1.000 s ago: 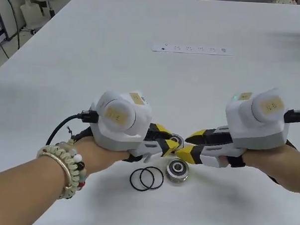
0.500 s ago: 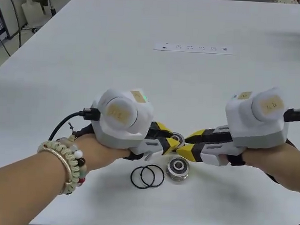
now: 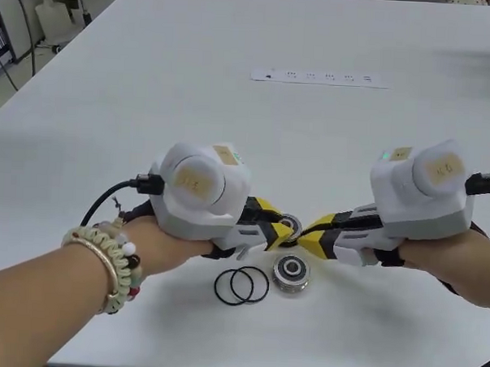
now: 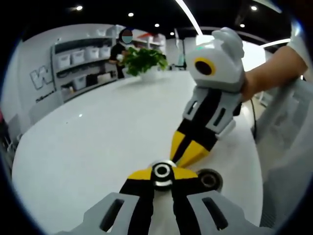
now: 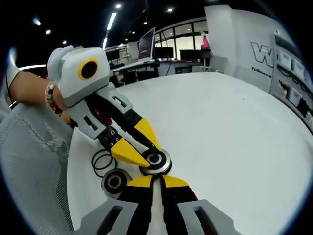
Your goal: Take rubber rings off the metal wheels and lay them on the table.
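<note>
Big W on wall (image 5: pixel 261 54) (small print below unreadable); paper strip (image 3: pixel 319 77) marks illegible.

Gripped wheel (image 3: pixel 289 227) half behind fingers (image 3: pixel 316 228) (rim unclear)

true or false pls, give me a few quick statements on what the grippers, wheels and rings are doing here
1. The left gripper grips a metal wheel. True.
2. Three rubber rings lie on the table. False: two rubber rings lie on the table, overlapping.
3. A second wheel lies beside those rings. True.
4. The right gripper is wide open, far from the held wheel. False: its jaws are shut, tips at that wheel.
</note>
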### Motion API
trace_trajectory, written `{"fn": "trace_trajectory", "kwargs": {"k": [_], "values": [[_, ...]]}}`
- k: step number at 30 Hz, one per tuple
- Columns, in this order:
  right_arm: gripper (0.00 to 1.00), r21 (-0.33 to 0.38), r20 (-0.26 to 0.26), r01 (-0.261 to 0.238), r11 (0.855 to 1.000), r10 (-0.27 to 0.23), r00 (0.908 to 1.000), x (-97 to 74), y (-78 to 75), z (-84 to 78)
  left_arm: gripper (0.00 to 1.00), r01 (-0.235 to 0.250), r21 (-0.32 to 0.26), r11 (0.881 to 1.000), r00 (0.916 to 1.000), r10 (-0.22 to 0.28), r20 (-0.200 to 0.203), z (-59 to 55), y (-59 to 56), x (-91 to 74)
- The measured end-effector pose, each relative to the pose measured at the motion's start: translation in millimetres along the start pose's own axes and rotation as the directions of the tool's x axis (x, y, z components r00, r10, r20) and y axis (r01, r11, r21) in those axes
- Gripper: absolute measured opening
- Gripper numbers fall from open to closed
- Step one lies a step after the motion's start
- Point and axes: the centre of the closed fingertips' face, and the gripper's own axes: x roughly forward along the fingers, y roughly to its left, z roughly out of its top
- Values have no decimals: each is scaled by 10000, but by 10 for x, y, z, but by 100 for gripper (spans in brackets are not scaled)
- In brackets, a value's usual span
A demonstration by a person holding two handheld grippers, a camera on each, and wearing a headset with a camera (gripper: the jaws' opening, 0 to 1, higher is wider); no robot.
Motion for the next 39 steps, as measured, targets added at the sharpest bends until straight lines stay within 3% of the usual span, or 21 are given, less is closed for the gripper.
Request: {"fn": "trace_trajectory", "kwargs": {"k": [13,21,24,26,30,34,37,39], "values": [[0,234,-209,343,9991,-338,9992,4,-63,-5,14,45,-5,10000,10000,-45,-44,-9,-7,-9],[0,1662,-171,253,9858,-228,9996,-13,-112,-20,14,143,100,9998,9999,-143,-79,-7,-36,-8],[0,2728,-63,54,9620,-38,10000,-27,-95,-26,14,180,138,9997,9998,-178,-98,-7,-42,-9],[0,3040,97,-6,9527,-25,9999,-36,-114,-10,14,191,161,9997,9998,-190,-107,-6,-44,-10],[0,3985,337,-215,9169,88,9994,-54,-120,13,14,194,170,9997,9998,-192,-110,-6,-48,-13],[0,5024,562,-459,8634,203,9982,-59,-103,30,14,204,187,9996,9997,-202,-111,-7,-51,-15],[0,5040,676,-542,8620,232,9974,-63,-103,25,14,236,211,9995,9997,-234,-103,-8,-54,-17],[0,5287,826,-676,8461,280,9962,-64,-93,40,14,242,220,9995,9997,-240,-94,-9,-54,-20]]}}
